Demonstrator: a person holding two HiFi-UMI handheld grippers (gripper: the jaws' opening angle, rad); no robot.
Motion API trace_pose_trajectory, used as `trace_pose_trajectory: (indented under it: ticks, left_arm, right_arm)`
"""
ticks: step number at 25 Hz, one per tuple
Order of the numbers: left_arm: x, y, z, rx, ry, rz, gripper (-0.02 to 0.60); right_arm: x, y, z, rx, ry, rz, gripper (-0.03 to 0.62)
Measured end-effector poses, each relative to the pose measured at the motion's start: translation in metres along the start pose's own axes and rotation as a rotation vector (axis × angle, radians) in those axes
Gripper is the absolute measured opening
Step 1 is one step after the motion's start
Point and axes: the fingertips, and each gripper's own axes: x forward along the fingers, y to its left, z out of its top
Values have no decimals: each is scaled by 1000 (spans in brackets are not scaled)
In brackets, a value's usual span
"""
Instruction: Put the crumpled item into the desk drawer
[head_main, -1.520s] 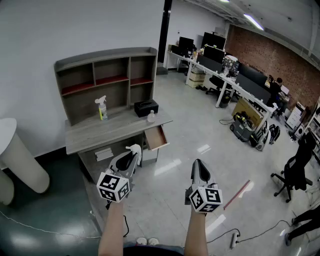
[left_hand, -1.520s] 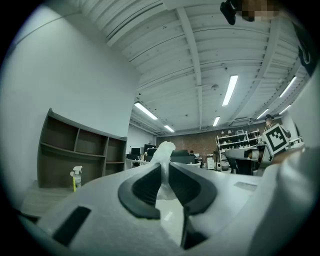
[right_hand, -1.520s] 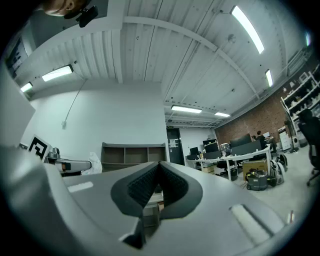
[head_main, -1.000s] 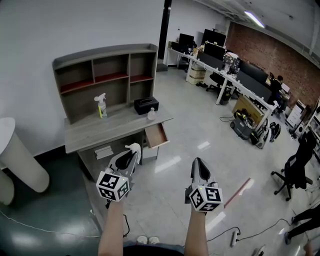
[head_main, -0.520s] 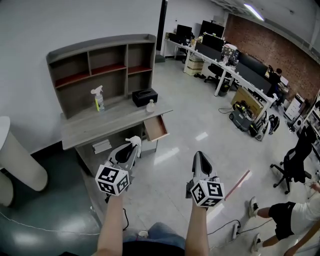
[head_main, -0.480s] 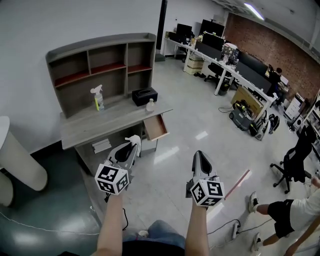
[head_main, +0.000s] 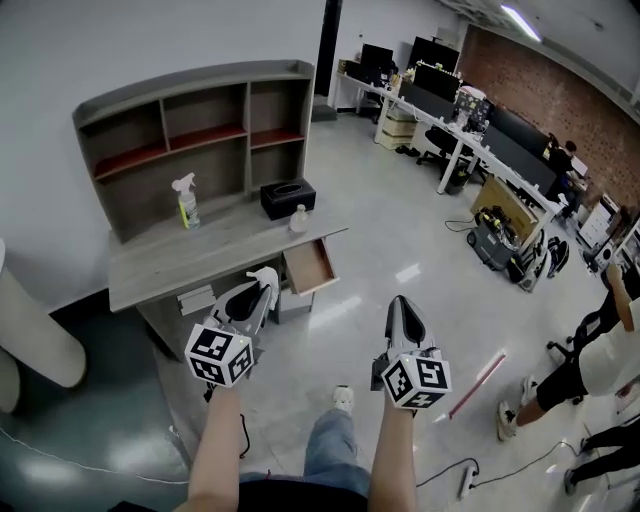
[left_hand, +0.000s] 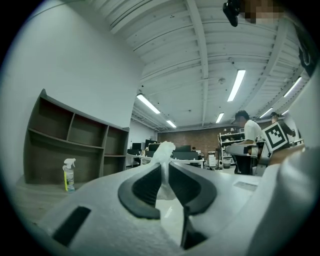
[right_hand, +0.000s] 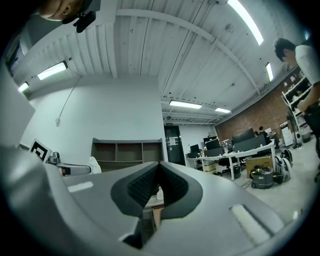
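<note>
A white crumpled item (head_main: 266, 274) sticks out between the tips of my left gripper (head_main: 261, 285), which is shut on it. The left gripper view shows the same item (left_hand: 163, 150) pinched between the dark pads of that gripper (left_hand: 165, 170). My right gripper (head_main: 398, 304) is held level with it over the floor, its jaws shut on nothing (right_hand: 159, 166). Ahead stands the grey desk (head_main: 190, 262), and the desk drawer (head_main: 310, 266) at its right end is pulled open, brown inside. Both grippers are short of the desk, the left one closer to the drawer.
On the desk stand a spray bottle (head_main: 183, 200), a black tissue box (head_main: 287, 197) and a small bottle (head_main: 299, 218), below a shelf hutch (head_main: 190, 130). A person (head_main: 590, 360) walks at the right. A red stick (head_main: 477, 384) lies on the floor.
The view has moved closer to the desk, and my leg now steps forward between the arms. Both grippers keep their pose and grip. The person at the right has moved further in.
</note>
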Motion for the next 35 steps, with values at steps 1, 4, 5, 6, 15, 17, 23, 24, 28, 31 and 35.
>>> trace_pose_trajectory:
  ticks: [1,4,5,6,15,17,23,24,28,31,35]
  left_arm:
    - [15,6,-5,1,2,10,52]
    - [61,24,-25,1,26,51,52]
    - [77,30,-32,0,37,68,52]
    - [93,36,-38,-3,49,88,52]
    - [222,105,-78,-61,104,291,52]
    - [242,115,-89,-75,114,331,52]
    - [286,138,-129,-120,152,407,52]
    - [293,141,-137,-130,160,416,52]
    - [321,148,-177,-166,206,450,52]
    - [340,151,-224,-200,258,474,52]
    - [362,151,-298,-265,323,483,52]
  right_arm:
    - [16,-10,-5,1,2,10,11]
    - [68,-42,-24,16,16,41,11]
    - [87,-53,-29,24,22,54,11]
    - [108,-63,-33,29,29,70,11]
    - [298,-118,-66,35,128,301,11]
    - [330,-124,-77,36,154,349,11]
    - [398,-126,-123,46,233,456,11]
    - [405,-125,-132,50,247,467,11]
    - [425,-123,-164,60,303,501,11]
    - [431,-126,-196,72,346,507,11]
    - [429,-129,-249,92,410,503,11]
